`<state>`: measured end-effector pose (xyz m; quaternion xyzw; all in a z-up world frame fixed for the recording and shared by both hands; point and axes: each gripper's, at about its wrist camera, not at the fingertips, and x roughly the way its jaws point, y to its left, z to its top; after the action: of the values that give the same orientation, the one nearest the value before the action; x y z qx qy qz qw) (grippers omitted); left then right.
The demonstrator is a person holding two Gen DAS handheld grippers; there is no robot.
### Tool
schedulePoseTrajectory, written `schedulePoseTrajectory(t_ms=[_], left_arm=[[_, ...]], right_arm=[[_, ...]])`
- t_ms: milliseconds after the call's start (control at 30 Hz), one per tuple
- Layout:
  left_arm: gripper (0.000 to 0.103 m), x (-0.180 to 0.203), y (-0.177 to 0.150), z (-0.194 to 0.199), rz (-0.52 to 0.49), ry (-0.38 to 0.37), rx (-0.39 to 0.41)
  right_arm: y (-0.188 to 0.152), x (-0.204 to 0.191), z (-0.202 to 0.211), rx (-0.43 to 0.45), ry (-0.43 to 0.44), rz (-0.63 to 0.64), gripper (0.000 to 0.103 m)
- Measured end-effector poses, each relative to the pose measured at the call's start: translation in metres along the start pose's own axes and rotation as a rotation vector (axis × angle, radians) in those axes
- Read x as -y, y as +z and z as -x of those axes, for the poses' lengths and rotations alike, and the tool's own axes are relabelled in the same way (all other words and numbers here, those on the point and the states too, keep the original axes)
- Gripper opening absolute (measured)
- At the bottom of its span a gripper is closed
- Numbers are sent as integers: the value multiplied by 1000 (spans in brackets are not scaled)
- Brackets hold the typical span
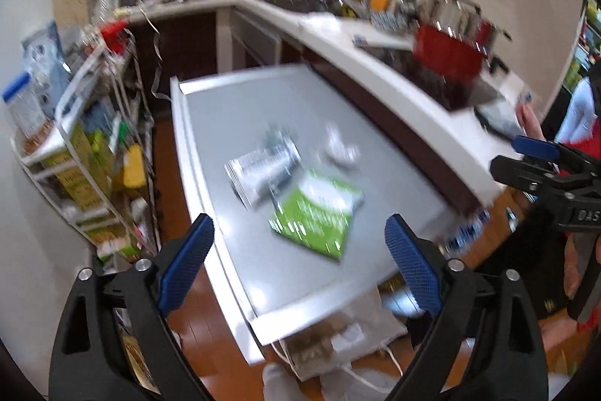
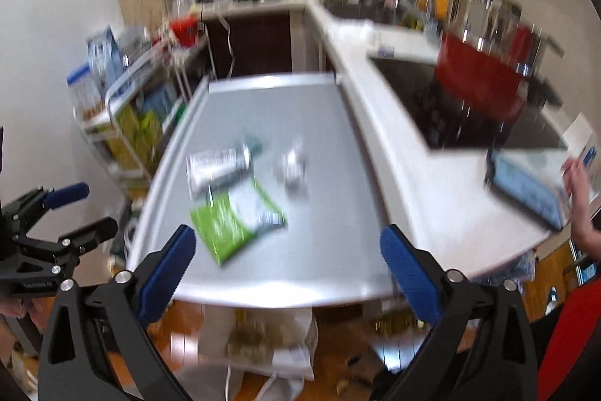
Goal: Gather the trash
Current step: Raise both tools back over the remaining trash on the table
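Observation:
On the grey table lie a green and white packet, a silver pouch and a small crumpled wrapper. My left gripper hovers open above the table's near end with nothing between its blue pads; it also shows at the left edge of the right wrist view as the left gripper. My right gripper is likewise open and empty above the near edge, and shows as the right gripper in the left wrist view. Both views are motion-blurred.
An open bag with stuff inside sits on the wooden floor under the table's near end. A white wire rack of boxes stands left. A white counter with black cooktop and red pot runs right; a person's hand rests there.

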<state>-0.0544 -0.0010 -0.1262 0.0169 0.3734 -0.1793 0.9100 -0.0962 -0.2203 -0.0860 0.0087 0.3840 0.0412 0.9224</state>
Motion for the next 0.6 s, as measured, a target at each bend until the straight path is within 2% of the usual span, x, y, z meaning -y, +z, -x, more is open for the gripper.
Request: schedulePoseTrajectory(t_ms=[133,233,367,500,600], left_arm=[[100,-6,24,14,17,72,84],[101,-10,34,20,30,73,117],[101,-13,32,12,20,82,88],[101,-15,28,-1,-1,81,60],[101,-25,25,-22,13,58,4]], right_arm=[[27,0,13,77,4,-23,99],[39,-1,8,66,47,-47,99],[45,6,4,54,85,-100,99],[58,10,-11,13,54,-89,99],[66,5,-31,-11,21,-38,99]])
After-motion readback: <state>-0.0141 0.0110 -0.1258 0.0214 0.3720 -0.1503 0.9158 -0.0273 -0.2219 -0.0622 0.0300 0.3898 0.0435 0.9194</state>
